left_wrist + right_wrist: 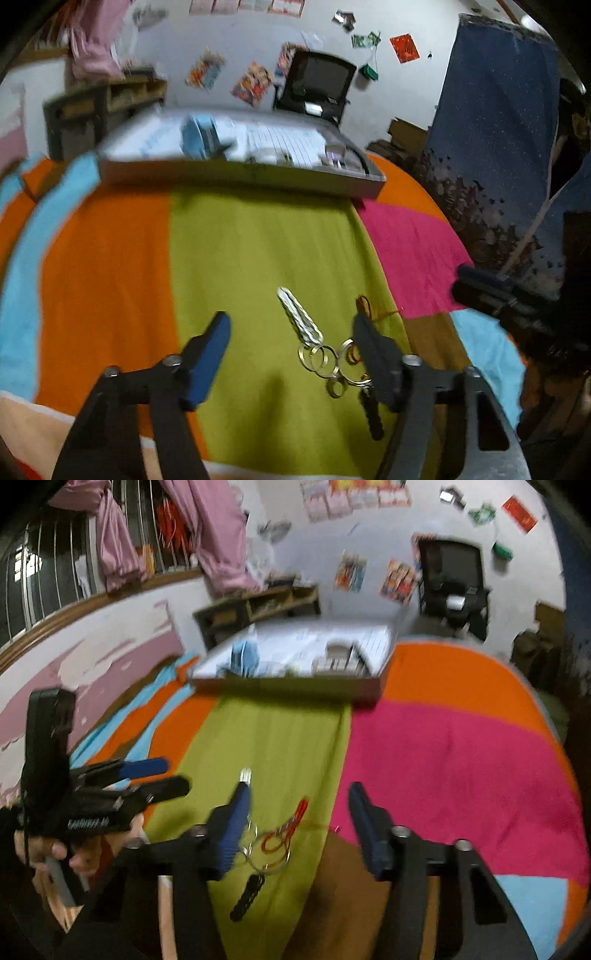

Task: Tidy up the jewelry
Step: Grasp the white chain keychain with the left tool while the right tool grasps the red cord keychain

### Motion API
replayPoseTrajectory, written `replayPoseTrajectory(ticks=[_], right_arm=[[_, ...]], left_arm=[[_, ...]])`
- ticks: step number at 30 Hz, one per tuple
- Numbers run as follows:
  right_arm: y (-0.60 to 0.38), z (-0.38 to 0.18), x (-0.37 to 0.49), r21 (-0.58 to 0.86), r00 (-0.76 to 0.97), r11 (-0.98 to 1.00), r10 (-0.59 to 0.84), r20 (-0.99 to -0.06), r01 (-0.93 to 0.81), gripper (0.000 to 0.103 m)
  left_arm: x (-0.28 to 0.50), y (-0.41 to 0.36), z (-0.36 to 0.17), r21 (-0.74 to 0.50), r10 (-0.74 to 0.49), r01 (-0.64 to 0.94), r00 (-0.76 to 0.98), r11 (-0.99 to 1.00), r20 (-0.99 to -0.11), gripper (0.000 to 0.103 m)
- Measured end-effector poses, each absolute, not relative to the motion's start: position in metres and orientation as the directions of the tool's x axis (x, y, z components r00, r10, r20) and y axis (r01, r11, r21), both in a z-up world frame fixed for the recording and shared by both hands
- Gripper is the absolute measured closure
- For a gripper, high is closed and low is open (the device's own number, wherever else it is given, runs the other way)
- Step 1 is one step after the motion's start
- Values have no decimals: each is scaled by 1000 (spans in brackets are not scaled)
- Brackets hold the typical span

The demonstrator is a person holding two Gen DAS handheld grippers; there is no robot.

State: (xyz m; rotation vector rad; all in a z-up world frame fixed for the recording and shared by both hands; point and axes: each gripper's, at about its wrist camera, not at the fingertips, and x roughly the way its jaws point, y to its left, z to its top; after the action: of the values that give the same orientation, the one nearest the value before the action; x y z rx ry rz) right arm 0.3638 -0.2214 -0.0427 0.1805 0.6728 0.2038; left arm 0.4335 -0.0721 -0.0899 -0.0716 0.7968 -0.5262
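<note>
Both your grippers are hanging over the bedspread point(258, 240) with nothing in them. Your left gripper point(291, 332) has its jaws spread wide, and the jewelry sits right between the fingers on the green stripe, closer to the right one: a silver braided bracelet point(300, 317), a bunch of metal rings point(325, 360), a red cord point(364, 306) and a dark bracelet point(371, 413). Your right gripper point(299, 801) is spread wide too, parked just above that same pile, its left finger covering part of the silver piece. The shallow box point(240, 173) of small stuff sits at the far edge of the bedspread, well apart from the pile. It's too blurry to make out what's inside.
</note>
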Motion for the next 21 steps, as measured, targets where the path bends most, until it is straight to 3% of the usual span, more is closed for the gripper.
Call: replayPoseTrajectory(ticks=[2,5,21], right_arm=[[-216,-60,371,248,721,956,283,-633,-158,71],[-209,-78,382,284,672,941,332,-663,-184,73],[-195,-128,427,343,587,931,348,-731,-126,73]], left_arm=[[442,-74,-100,-304,-514,434,532,848,-673,57],[453,-79,-112,-356,-553,443,478,823,-683,63],[487,-113,-143,-369,-511,396,360,841,-780,65]])
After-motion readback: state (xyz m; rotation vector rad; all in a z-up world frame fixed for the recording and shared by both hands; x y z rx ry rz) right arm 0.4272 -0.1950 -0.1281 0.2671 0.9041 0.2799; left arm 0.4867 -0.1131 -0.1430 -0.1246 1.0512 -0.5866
